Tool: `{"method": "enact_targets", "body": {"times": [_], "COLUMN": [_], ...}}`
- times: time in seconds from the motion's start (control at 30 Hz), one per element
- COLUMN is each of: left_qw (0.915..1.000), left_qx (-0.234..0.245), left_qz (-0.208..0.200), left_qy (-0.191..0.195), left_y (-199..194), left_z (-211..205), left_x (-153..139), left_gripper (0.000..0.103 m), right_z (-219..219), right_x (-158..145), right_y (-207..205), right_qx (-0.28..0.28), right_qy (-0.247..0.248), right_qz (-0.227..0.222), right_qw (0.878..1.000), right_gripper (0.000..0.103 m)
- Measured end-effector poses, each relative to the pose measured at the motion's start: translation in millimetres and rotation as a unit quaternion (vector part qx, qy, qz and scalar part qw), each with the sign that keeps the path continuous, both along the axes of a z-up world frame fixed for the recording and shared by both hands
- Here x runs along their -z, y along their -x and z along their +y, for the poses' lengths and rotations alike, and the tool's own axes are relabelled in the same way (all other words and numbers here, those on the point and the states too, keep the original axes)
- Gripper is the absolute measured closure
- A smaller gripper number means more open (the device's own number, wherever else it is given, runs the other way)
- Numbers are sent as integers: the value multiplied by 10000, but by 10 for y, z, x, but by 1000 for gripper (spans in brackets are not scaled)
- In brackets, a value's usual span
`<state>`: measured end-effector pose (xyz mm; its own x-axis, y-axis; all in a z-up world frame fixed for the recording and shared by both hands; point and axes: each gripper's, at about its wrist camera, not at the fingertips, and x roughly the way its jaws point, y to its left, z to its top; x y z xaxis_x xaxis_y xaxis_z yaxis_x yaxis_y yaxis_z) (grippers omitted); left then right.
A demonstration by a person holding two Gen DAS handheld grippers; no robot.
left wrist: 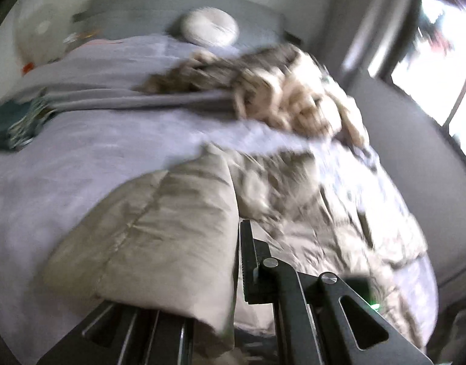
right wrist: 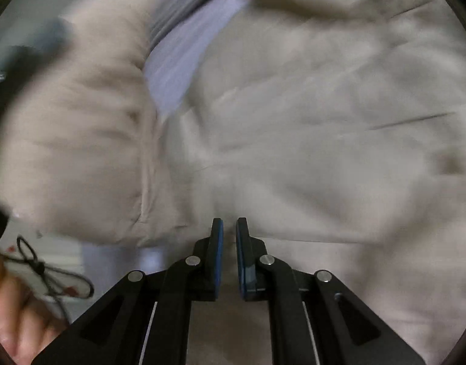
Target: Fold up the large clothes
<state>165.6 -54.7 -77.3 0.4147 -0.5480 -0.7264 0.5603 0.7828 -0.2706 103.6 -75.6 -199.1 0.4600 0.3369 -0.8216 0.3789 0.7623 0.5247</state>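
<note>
**One beige coat on the bed, one set of fingers at each side**

There is one large garment here: a beige padded coat (left wrist: 308,213) with a fur-trimmed hood (left wrist: 281,97). It lies on the bed (left wrist: 81,158), which is covered with a lilac sheet. In my left view the coat is spread along the right part of the bed, and the hood points toward the headboard.

My left gripper (left wrist: 233,261) has one flap of the coat, a quilted panel (left wrist: 160,222), lying over it. This panel hides one of my two left fingers completely. Only the other finger (left wrist: 248,261) is visible, just beside the edge of the panel. Because of this I cannot tell if the left fingers pinch the cloth or only carry it.

My right gripper (right wrist: 229,243) is very near the coat (right wrist: 324,121). Its two fingers (right wrist: 216,252), with blue pads, are almost pressed together. Only a narrow gap is between them, and beige cloth shows in this gap, but the picture is blurred, so I cannot say if they pinch it.

On the bed I count also one round white cushion (left wrist: 210,27) near the headboard, and one dark green folded cloth (left wrist: 14,124) at the left edge.
</note>
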Motion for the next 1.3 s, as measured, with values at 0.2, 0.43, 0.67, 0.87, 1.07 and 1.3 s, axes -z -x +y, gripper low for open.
{"method": "enact_targets", "body": {"times": [0.2, 0.43, 0.67, 0.87, 1.07, 1.3], "left_qw": [9930, 9866, 9918, 9941, 9760, 9575], "left_qx": [391, 435, 190, -504, -1320, -1090], "left_qz": [253, 276, 48, 269, 1715, 2625], "left_qy": [-1086, -1547, -1260, -926, -228, 493], "left_y": [184, 321, 382, 91, -602, -665], "left_z": [-710, -653, -188, 763, 1622, 1625], "left_x": [847, 1186, 683, 447, 983, 1410], "left_gripper": [93, 44, 6, 6, 6, 71], "right_z": [-774, -1051, -1101, -553, 406, 825], "right_x": [-312, -306, -484, -824, -793, -348], "right_y": [661, 950, 990, 580, 36, -462], "right_qx": [647, 818, 556, -316, -1677, -2067], "right_qy": [1000, 1023, 1280, 2112, 3513, 4665], "right_qz": [109, 261, 212, -335, -476, -61], "right_qw": [9928, 9910, 9900, 9764, 9199, 8600], "right_gripper": [94, 94, 91, 27, 25, 26]}}
